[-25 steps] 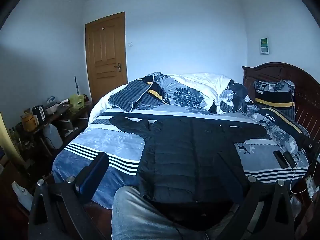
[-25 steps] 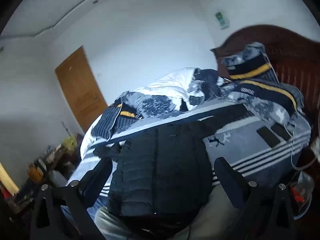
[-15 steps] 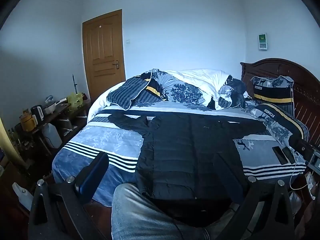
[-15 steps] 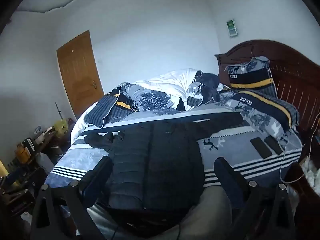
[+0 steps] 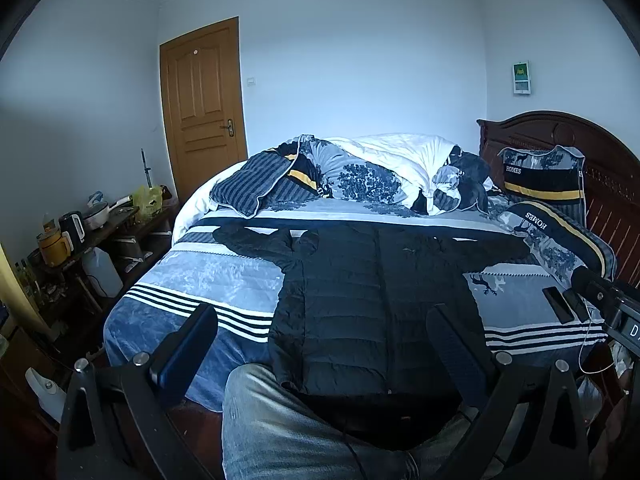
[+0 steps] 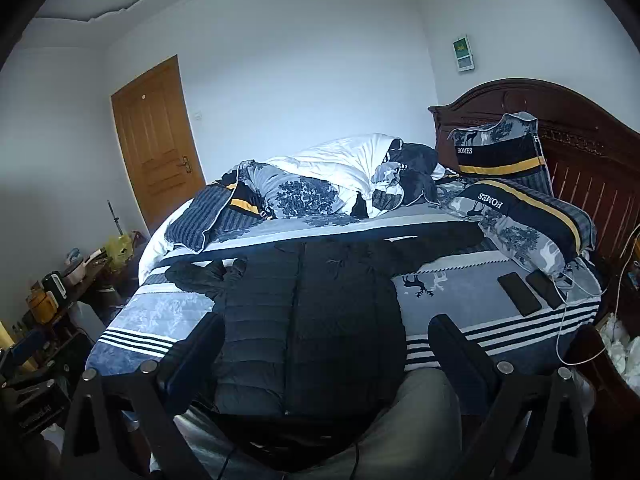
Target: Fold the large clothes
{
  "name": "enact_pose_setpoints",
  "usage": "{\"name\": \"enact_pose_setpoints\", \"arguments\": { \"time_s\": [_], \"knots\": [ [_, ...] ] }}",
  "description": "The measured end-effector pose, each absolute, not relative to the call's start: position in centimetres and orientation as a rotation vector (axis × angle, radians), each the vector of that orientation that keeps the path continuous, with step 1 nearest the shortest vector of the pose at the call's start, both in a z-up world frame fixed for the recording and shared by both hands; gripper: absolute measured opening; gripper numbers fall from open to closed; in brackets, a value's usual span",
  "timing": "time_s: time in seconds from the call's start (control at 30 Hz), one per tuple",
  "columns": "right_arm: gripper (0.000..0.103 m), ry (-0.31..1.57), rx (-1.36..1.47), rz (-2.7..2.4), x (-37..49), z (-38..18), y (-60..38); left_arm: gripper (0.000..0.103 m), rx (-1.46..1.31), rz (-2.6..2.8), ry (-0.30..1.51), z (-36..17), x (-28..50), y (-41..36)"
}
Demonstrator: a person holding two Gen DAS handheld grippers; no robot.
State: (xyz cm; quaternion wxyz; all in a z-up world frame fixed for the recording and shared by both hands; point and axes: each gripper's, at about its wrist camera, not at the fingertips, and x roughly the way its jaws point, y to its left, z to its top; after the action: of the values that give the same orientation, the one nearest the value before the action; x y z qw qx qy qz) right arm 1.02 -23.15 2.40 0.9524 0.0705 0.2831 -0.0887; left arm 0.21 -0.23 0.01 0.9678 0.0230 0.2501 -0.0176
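Observation:
A black quilted puffer jacket (image 5: 360, 288) (image 6: 316, 312) lies flat on the bed (image 5: 192, 280), front up, sleeves spread to both sides, hem at the near edge. My left gripper (image 5: 320, 340) hangs open in front of the bed, well short of the jacket's hem, nothing between its fingers. My right gripper (image 6: 324, 344) is open too, held above the near edge of the bed (image 6: 136, 320), with nothing in it. A person's trouser leg (image 5: 280, 420) (image 6: 420, 416) fills the bottom of each view.
A heap of duvet and pillows (image 5: 380, 176) covers the far half of the bed. Two phones (image 6: 532, 288) on charging cables lie at the right edge, by the wooden headboard (image 6: 560, 132). A cluttered low table (image 5: 88, 232) with kettles stands left; a brown door (image 5: 204, 108) beyond.
Both views have tilted and levelled: the right gripper has rolled upright from a slant. The bed and jacket now sit lower and squarer in view. Both grippers stay open.

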Motion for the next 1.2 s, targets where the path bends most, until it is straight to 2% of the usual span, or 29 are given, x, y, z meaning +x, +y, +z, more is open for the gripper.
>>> {"name": "enact_pose_setpoints", "arguments": {
  "time_s": [1.2],
  "knots": [
    [0.103, 0.581, 0.162, -0.171, 1.22, 1.98, -23.62, 0.103, 0.046, -0.056, 0.526, 0.01, 0.08, -0.55]
  ]
}}
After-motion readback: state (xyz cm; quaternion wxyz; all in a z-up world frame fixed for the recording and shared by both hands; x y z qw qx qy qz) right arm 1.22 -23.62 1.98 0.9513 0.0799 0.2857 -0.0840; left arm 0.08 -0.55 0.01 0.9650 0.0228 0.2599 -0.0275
